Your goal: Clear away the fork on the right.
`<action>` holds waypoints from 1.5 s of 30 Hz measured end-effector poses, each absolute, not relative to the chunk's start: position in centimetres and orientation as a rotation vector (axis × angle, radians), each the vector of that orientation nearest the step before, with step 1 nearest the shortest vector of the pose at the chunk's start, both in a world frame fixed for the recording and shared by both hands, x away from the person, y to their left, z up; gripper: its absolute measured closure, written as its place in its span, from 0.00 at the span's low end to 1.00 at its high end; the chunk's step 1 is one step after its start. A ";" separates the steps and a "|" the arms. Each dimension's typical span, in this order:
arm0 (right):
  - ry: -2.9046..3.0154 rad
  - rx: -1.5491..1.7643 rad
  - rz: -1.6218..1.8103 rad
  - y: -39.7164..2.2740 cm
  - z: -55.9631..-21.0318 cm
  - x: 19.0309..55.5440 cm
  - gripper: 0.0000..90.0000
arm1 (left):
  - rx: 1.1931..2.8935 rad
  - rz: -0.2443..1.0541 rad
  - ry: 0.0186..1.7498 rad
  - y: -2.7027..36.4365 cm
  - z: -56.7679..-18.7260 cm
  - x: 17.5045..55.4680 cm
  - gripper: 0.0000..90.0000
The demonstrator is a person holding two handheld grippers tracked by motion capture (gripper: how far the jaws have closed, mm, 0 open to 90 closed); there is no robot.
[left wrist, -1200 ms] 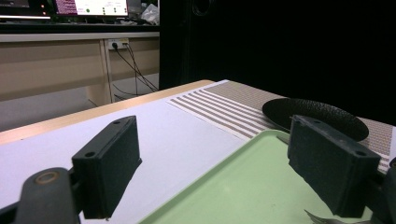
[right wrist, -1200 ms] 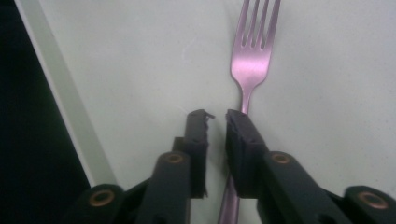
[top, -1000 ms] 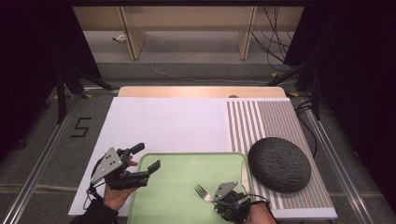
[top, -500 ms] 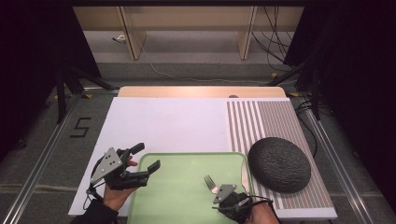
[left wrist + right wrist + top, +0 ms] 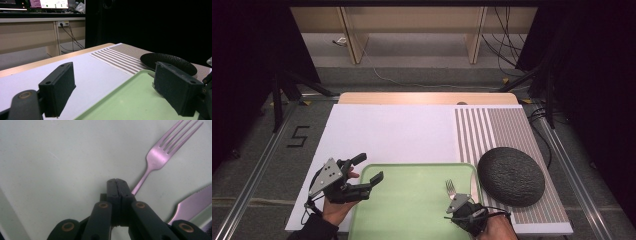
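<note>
Your right gripper (image 5: pixel 455 200) sits near the front edge of the desk (image 5: pixel 387 132), over the right part of the green tray (image 5: pixel 412 200). Its jaws are pressed together on the handle of the pink fork (image 5: pixel 160 155), whose tines point away from you, above the tray floor. A pink knife (image 5: pixel 192 203) lies just beside the fork, by the tray's right rim. Your left gripper (image 5: pixel 362 175) rests at the tray's left rim, jaws spread with nothing between them. The dark round plate (image 5: pixel 511 176) sits on the striped mat, just right of the tray
</note>
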State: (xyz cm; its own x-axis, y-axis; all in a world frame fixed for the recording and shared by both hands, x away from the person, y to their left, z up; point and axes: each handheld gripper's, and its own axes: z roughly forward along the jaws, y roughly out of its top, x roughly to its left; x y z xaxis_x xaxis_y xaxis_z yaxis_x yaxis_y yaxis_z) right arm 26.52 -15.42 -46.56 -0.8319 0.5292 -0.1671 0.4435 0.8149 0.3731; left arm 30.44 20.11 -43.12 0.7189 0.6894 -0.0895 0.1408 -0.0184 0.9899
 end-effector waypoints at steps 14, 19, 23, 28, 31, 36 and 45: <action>2.716 0.812 0.445 -17.0 -46.4 27.0 1.00 | 1.557 0.499 0.698 20.1 -43.1 30.4 0.19; 2.714 0.824 0.450 -17.6 -46.3 27.1 1.00 | 1.555 0.500 0.699 20.1 -43.1 30.4 0.19; 2.715 0.834 0.466 -17.7 -46.3 27.1 0.95 | 1.556 0.500 0.698 20.1 -43.1 30.4 0.19; 2.698 0.918 0.657 -18.5 -45.3 27.4 0.86 | 1.556 0.500 0.697 20.1 -43.1 30.4 0.19; 2.677 0.958 0.776 -19.1 -44.7 27.6 0.77 | 1.558 0.500 0.696 20.1 -43.1 30.4 0.19; 2.625 1.032 0.930 -19.7 -44.1 27.9 0.66 | 1.557 0.500 0.697 20.1 -43.1 30.4 0.19; 2.516 1.152 1.202 -21.0 -43.1 28.2 0.54 | 1.556 0.500 0.697 20.1 -43.1 30.4 0.19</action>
State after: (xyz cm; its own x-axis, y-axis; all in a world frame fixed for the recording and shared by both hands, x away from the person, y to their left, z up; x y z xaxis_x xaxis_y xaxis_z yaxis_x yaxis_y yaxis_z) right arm 28.17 -21.05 -43.06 -0.7018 0.6839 0.1993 0.5848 0.3934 0.7093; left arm 30.41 20.11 -43.10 0.7195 0.6890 -0.0873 0.1384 -0.0191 0.9902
